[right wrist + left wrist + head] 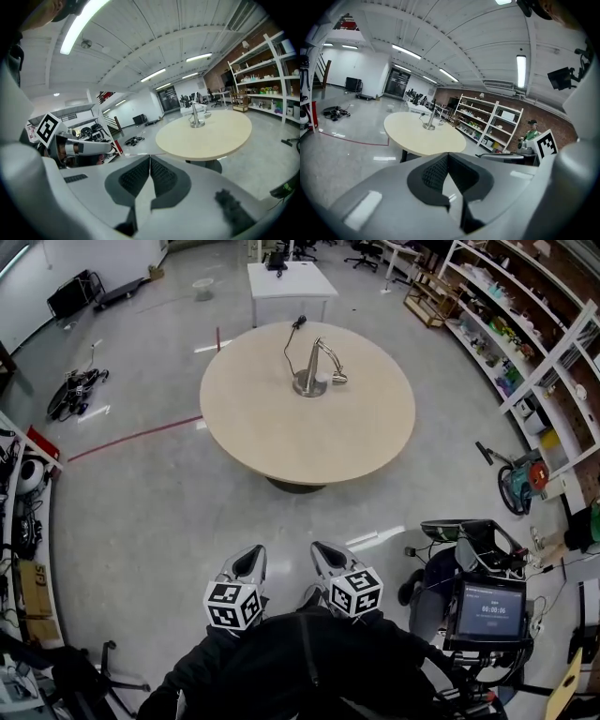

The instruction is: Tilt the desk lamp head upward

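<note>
Progress: not started; silver desk lamp [317, 367] stood untouched, whole tilt was left | Place: past the centre of the round beige tabletop [281, 437], nearer its far edge | Direction: post upright, head drooped toward the right edge | left gripper [249, 561], right gripper [326, 557]: jaws were closed on nothing, well apart from the tabletop

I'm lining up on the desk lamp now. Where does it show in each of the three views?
Head view: the desk lamp stands upper middle, on the far half of the round table.
Left gripper view: small, left of centre, about halfway up, on the table's far side.
Right gripper view: right of centre, about halfway up, also on the far side.
Shared landmark: the round table under it, seen in all three views.
</note>
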{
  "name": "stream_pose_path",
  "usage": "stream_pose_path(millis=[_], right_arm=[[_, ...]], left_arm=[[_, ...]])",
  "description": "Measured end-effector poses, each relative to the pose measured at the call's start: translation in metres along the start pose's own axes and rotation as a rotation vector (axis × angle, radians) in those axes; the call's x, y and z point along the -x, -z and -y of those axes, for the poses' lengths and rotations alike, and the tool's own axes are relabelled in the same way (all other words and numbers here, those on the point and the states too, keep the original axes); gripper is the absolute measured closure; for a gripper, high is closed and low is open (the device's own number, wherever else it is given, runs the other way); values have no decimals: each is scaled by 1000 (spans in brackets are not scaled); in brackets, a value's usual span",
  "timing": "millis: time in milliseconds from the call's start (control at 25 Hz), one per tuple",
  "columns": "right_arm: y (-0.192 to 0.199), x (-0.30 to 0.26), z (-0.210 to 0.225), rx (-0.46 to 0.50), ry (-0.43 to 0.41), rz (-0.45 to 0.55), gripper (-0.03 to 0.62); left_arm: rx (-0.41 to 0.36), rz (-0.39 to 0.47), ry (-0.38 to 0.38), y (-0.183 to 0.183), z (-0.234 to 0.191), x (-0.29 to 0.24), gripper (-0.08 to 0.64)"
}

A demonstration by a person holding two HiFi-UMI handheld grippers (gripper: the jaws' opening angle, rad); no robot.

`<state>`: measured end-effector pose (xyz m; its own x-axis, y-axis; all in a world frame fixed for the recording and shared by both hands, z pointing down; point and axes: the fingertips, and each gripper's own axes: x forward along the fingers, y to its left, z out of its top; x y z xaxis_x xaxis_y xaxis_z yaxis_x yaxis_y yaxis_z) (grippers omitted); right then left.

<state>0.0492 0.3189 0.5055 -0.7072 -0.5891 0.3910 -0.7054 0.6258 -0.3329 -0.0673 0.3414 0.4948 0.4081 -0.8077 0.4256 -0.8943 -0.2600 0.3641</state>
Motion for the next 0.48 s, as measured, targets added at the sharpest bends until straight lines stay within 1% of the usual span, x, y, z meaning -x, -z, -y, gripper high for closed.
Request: stream_pose_path(millis=[120,280,480], right_arm=[[-7,-1,25,-23,4,18,586],[-7,5,51,-57,12,32,586],[-16,19,94,-85,39,40,586]], left_arm=[[-21,-14,-5,-7,9,-21,554],[-45,-36,16,-6,29,-43,554],[-47,-58,24,-11,55,-76,554]])
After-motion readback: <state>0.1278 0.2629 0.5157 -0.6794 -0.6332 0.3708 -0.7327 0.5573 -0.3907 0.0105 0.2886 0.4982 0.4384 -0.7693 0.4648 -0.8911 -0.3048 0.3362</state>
